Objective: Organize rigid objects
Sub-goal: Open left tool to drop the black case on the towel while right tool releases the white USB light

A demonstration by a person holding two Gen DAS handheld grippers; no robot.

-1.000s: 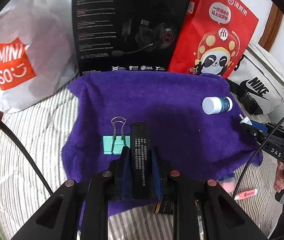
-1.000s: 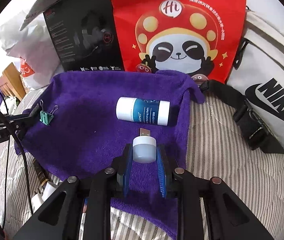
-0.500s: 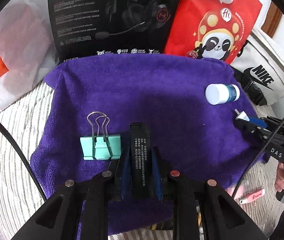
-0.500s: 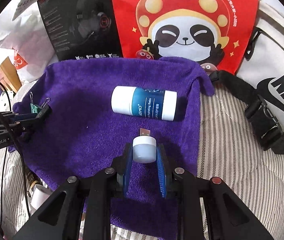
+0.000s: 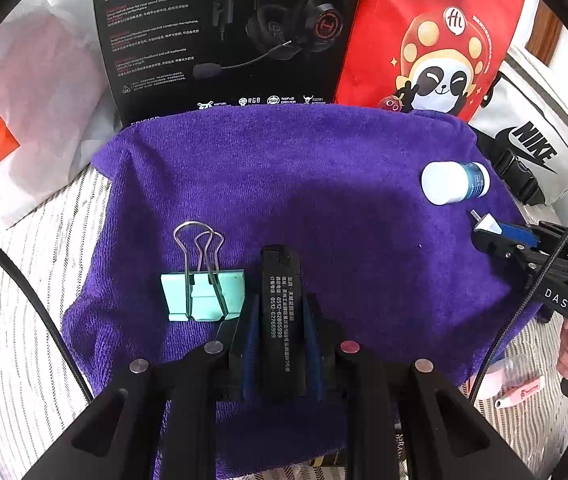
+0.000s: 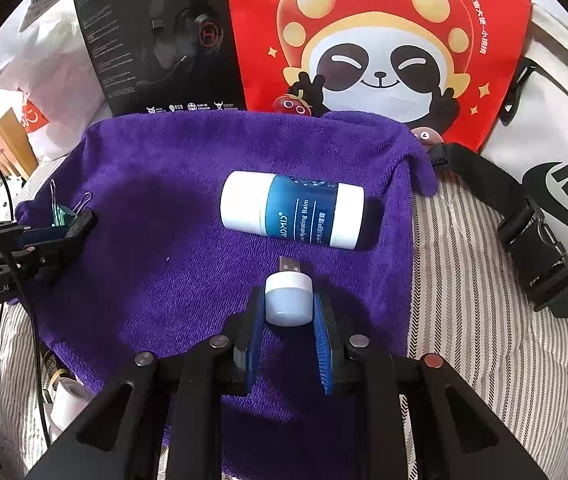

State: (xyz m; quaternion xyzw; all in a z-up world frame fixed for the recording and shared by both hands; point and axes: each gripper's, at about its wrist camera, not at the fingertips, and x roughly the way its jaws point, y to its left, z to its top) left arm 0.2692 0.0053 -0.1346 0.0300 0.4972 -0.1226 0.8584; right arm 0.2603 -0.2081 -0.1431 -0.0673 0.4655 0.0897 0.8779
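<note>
A purple towel [image 5: 304, 168] lies on the striped bed, also in the right wrist view [image 6: 156, 208]. My left gripper [image 5: 280, 312] is shut on a black lighter [image 5: 282, 304], low over the towel's near edge, right beside a teal binder clip [image 5: 204, 294]. My right gripper [image 6: 290, 304] is shut on a small white USB night light [image 6: 288, 296], just in front of a white and blue balm tube [image 6: 292, 210] lying on its side. The tube shows at the right of the left wrist view [image 5: 454, 182]. The clip shows small at the left of the right wrist view [image 6: 58, 216].
A black headset box [image 5: 224, 32], a red panda bag [image 5: 436, 40], a white Miniso bag [image 5: 12, 100] and a white Nike bag [image 6: 556, 168] stand behind and beside the towel. Pink items [image 5: 518, 388] lie off the towel at the right.
Both grippers have moved forward and lower over the towel, still holding their objects. The binder clip now lies close beside the left gripper, and the balm tube is closer to the right one.
</note>
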